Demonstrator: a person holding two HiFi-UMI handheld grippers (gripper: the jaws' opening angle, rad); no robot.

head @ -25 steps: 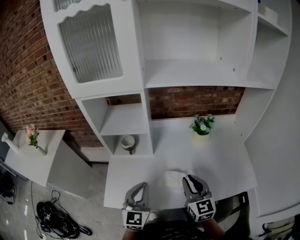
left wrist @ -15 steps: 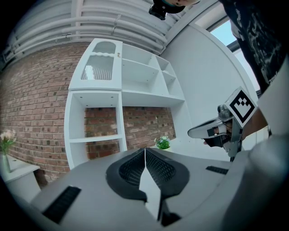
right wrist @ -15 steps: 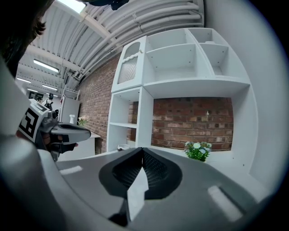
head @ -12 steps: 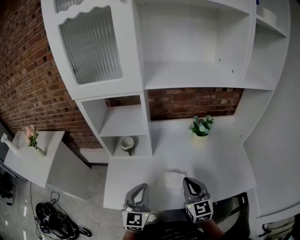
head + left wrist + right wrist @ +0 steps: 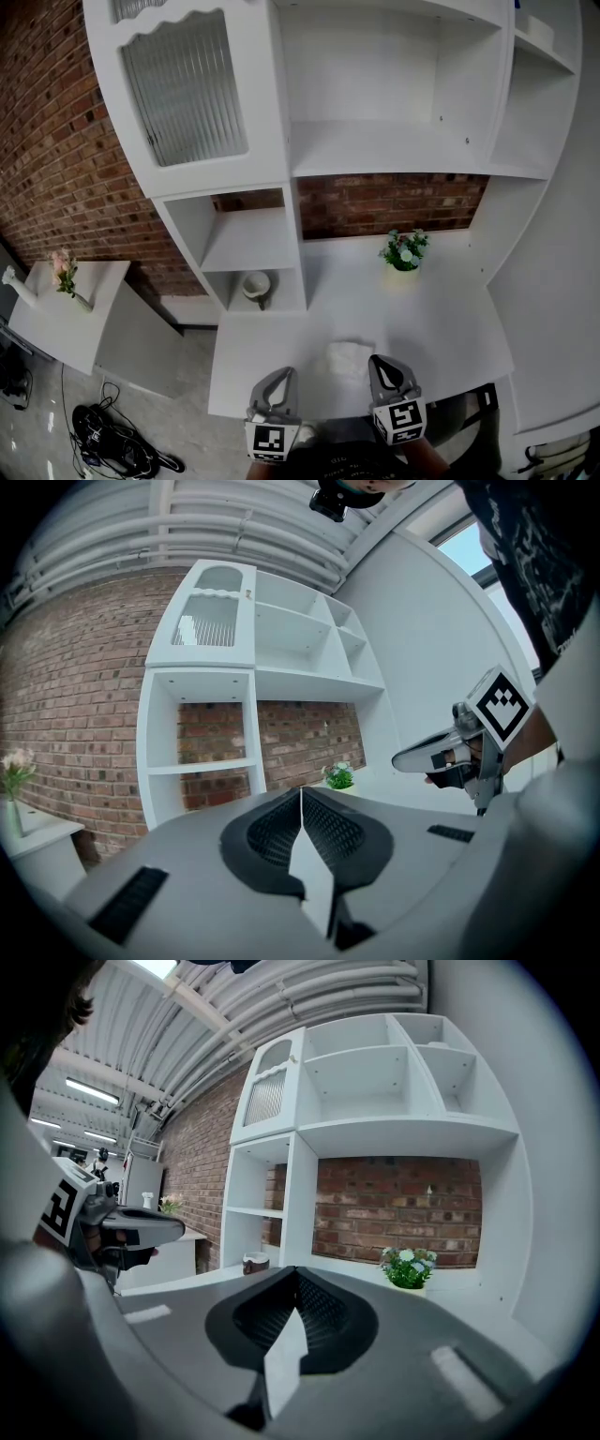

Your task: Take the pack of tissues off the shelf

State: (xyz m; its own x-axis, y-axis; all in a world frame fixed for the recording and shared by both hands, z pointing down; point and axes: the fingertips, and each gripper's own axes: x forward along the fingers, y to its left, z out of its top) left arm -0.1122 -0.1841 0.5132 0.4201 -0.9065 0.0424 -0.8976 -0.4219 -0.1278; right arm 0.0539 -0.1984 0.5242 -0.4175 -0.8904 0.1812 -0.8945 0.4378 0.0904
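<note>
The pack of tissues [image 5: 348, 359] is not on a shelf. It lies flat on the white counter [image 5: 441, 319], close to the front edge, as a pale soft rectangle that is hard to separate from the white surface. In the head view it sits between the two grippers, nearer to the right one.

The right gripper [image 5: 385, 364] is at the front edge of the counter, with its tip just beside the right side of the pack. I cannot tell if it touches the pack. In the right gripper view its two jaws are pressed together along one line, and nothing is between them. The left gripper [image 5: 278, 379] is at the same edge, a little apart from the pack on the other side. In the left gripper view its jaws also meet completely and hold nothing. Neither gripper view shows the pack.

Behind the counter stands a white shelf unit [image 5: 394, 150] against a red brick wall [image 5: 56, 159]. Its wide upper shelves are bare. At the upper left it has a door with ribbed glass [image 5: 183, 89]. A cup [image 5: 255, 284] stands in the lowest small compartment at the left. A small potted plant [image 5: 405, 251] with pale flowers stands at the back of the counter, well apart from the pack. At the far left, a low white side table [image 5: 84, 319] carries a vase with flowers [image 5: 66, 274], and dark cables [image 5: 108, 441] lie on the floor.
</note>
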